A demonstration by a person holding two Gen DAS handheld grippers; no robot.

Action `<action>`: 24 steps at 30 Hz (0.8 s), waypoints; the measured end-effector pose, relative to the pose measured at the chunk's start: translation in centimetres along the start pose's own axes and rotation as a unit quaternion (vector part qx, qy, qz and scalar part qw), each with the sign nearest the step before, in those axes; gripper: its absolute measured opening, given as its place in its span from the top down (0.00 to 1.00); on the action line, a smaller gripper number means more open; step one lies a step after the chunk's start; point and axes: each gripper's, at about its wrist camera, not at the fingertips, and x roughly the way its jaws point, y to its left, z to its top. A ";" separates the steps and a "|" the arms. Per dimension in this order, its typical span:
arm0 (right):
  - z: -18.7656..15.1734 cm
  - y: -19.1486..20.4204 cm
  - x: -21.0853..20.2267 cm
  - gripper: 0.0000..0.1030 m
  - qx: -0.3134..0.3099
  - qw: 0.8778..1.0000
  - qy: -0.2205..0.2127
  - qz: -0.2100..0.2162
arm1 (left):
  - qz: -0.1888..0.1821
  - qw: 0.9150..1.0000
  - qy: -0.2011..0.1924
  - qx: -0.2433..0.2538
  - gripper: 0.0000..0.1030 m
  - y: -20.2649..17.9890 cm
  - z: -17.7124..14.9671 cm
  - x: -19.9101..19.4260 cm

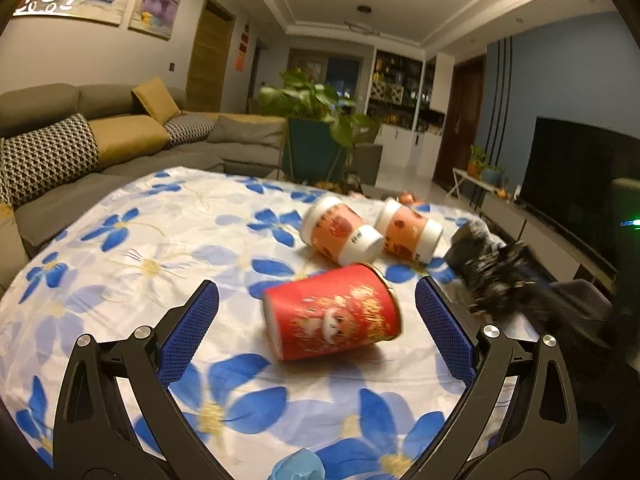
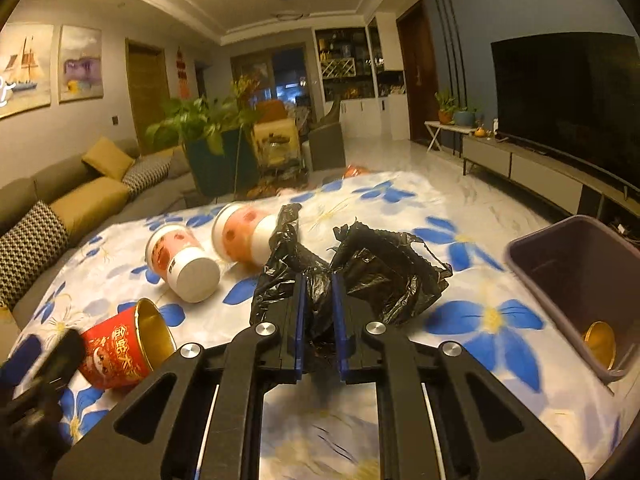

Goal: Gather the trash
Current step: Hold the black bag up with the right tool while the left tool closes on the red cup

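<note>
A red paper cup [image 1: 334,312] lies on its side on the flowered tablecloth [image 1: 140,248], between the tips of my open left gripper [image 1: 317,300]. Two orange-and-white cups [image 1: 340,234] [image 1: 408,232] lie tipped over behind it. My right gripper [image 2: 319,280] is shut on a crumpled black plastic bag [image 2: 384,268], which also shows blurred at the right of the left wrist view [image 1: 492,268]. From the right wrist, the red cup [image 2: 124,346] lies at lower left with its gold inside showing, and the two orange cups [image 2: 182,260] [image 2: 244,240] lie behind the bag.
A dark purple bin [image 2: 576,292] stands at the table's right edge with a gold-lined cup [image 2: 599,342] inside. A sofa [image 1: 120,136] runs along the left, a potted plant [image 1: 320,112] stands beyond the table, and a television [image 2: 568,96] is on the right wall.
</note>
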 end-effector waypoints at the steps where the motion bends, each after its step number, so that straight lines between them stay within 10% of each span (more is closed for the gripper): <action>1: 0.0 -0.4 -0.6 0.87 0.001 1.000 -0.004 0.001 | 0.004 1.000 0.007 0.001 0.06 -0.5 0.0 0.5; 24: -0.3 -2.8 -3.4 0.87 0.014 1.000 -0.017 0.023 | 0.028 0.996 0.082 -0.036 0.20 -0.7 -0.5 4.6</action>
